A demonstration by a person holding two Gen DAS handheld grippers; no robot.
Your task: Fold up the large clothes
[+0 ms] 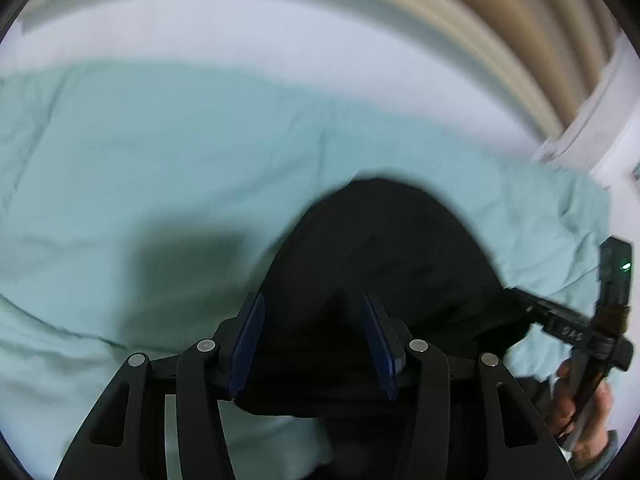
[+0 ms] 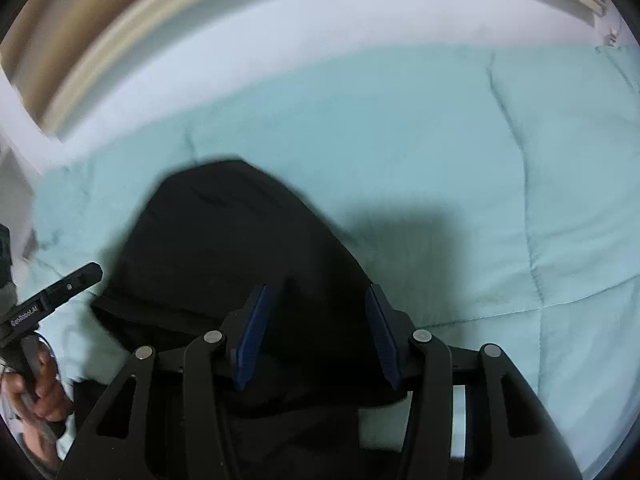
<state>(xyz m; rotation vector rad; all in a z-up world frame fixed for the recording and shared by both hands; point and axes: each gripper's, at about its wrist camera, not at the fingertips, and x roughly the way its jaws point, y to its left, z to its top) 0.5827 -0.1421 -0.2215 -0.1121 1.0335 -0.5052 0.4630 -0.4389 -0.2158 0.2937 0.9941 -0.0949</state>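
Both views are motion-blurred, so the folds and seams of the black fabric garment (image 1: 384,264) cannot be made out, and its near end is cut off behind the gripper bodies at the bottom of each frame. What kind of garment it is cannot be told.

The garment lies on a pale mint-green quilted bedspread (image 1: 140,152) covering a bed, with a white wall or headboard (image 1: 240,36) and beige curtain folds (image 1: 520,20) blurred beyond.

In the left wrist view the left gripper (image 1: 314,344) has its blue-padded fingers (image 1: 250,344) spread wide, hovering over the near part of the dark cloth; nothing sits between the pads. The right gripper (image 2: 316,336) is likewise spread wide above the cloth, gripping nothing visible. Whether either touches the fabric cannot be judged.

The garment's long axis runs away from the cameras, narrowing to a rounded far end on the bedspread. From the left view it stretches ahead and rightward; from the right view, ahead and leftward, so it lies between the two grippers.
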